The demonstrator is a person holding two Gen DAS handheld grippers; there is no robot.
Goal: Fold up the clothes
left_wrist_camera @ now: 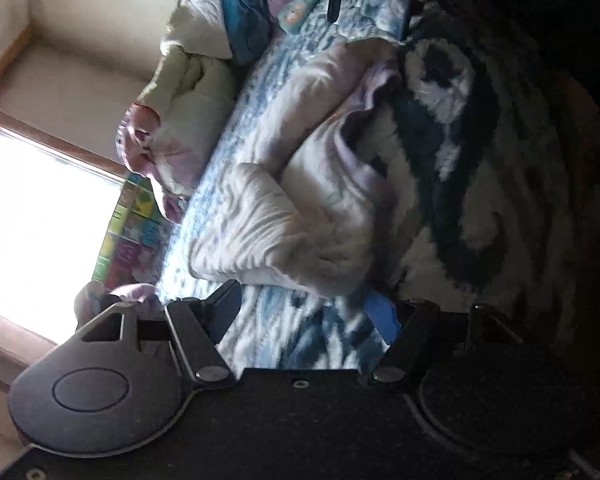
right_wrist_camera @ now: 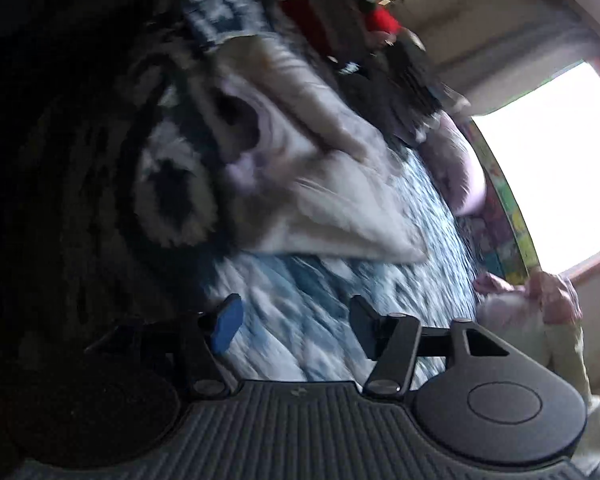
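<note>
With both the left gripper point(left_wrist_camera: 304, 312) and right gripper point(right_wrist_camera: 296, 328) open and empty above the blue bedspread point(left_wrist_camera: 324, 20), we should reach squarely for the crumpled pale garment point(left_wrist_camera: 300, 208) lying just ahead, pinching its edges.

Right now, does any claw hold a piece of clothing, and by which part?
Nothing is held. The left claw and the right claw are open above the bedspread.

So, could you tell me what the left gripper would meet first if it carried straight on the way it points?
Probably the blue-and-white bedspread just ahead of the open left gripper, then the crumpled pale lilac garment lying on it; depth is hard to judge.
</note>
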